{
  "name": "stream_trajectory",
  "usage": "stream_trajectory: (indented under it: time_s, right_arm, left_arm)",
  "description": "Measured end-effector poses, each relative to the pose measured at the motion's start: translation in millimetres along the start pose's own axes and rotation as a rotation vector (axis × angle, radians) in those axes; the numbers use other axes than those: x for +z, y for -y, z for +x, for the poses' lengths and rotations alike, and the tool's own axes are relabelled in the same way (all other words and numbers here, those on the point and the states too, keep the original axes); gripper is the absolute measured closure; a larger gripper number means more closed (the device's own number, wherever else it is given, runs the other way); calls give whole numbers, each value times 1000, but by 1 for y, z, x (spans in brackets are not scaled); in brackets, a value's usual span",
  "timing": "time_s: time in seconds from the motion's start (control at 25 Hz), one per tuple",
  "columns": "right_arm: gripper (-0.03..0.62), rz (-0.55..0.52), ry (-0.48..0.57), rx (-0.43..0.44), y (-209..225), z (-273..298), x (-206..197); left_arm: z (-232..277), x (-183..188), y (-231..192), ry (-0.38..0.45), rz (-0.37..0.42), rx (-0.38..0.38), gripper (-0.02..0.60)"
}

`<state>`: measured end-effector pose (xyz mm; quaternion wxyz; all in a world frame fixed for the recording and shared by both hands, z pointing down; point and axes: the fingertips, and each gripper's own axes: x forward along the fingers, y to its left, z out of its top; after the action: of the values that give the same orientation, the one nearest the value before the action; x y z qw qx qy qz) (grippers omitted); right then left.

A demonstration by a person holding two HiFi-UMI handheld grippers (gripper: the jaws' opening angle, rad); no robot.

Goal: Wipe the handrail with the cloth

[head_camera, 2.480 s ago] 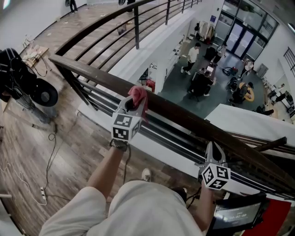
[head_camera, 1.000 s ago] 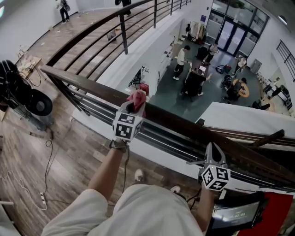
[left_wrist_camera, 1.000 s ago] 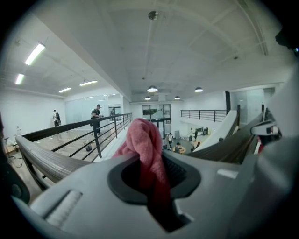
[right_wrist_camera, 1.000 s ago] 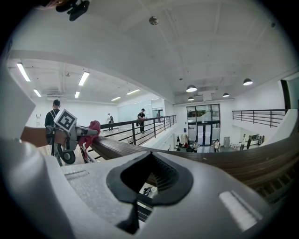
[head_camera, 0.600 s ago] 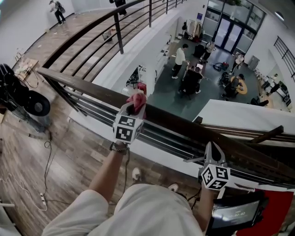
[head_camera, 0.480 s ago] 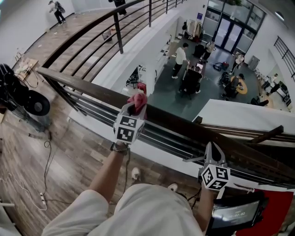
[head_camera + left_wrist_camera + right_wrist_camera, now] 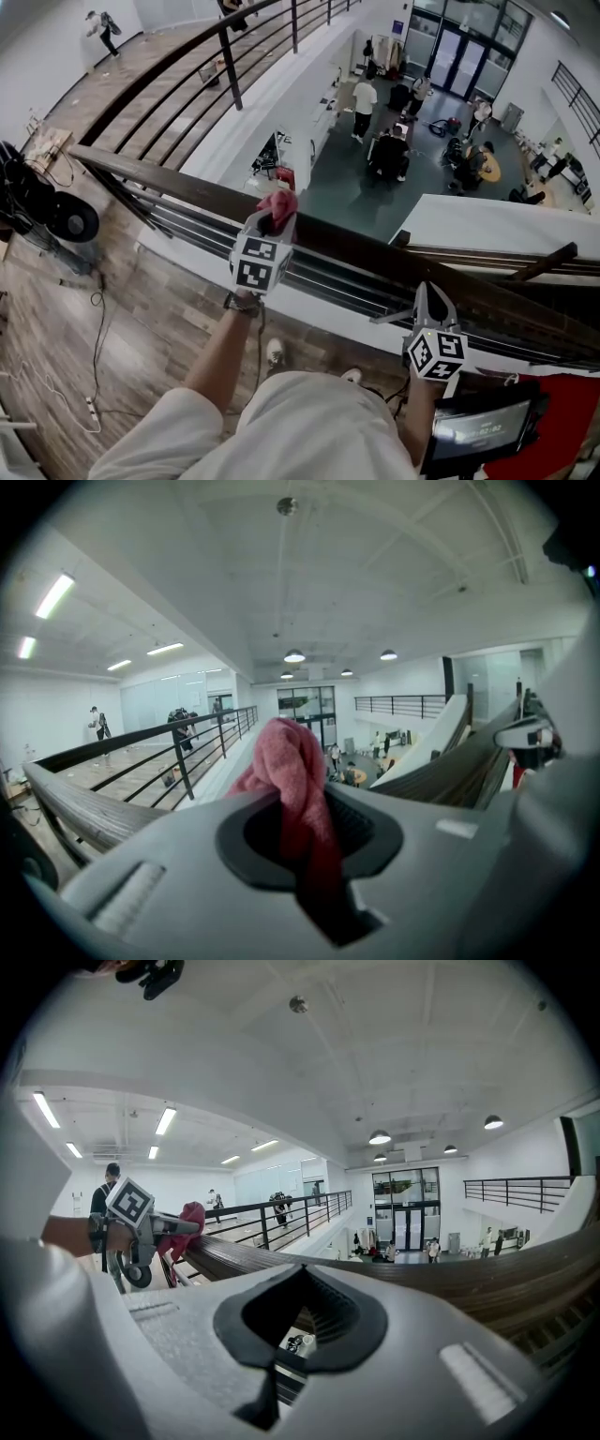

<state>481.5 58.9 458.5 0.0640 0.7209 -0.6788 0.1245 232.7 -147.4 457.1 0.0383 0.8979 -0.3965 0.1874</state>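
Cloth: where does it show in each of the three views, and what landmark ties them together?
Head view: cloth left of centre, on the handrail.
Left gripper view: cloth dead centre, clamped between the jaws.
Right gripper view: cloth small, at far left, at the handrail.
Shared landmark: the dark handrail, also at lower left in the left gripper view.

A pink-red cloth [image 7: 291,761], bunched into a soft wad, is pinched between the jaws of the left claw [image 7: 267,220] and pokes out past their tips. It sits on top of the handrail [image 7: 356,246], a broad dark-brown wooden bar that runs on past the right claw [image 7: 428,305], just beyond its tips.
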Motion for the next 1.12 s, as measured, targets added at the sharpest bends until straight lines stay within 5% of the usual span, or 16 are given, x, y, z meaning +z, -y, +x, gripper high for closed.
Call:
stream_trajectory:
  time_s: [1.12]
  right_arm:
    - [592, -8, -1, 21, 44, -24, -10]
  left_arm:
    - [15, 12, 93, -53, 64, -78, 512]
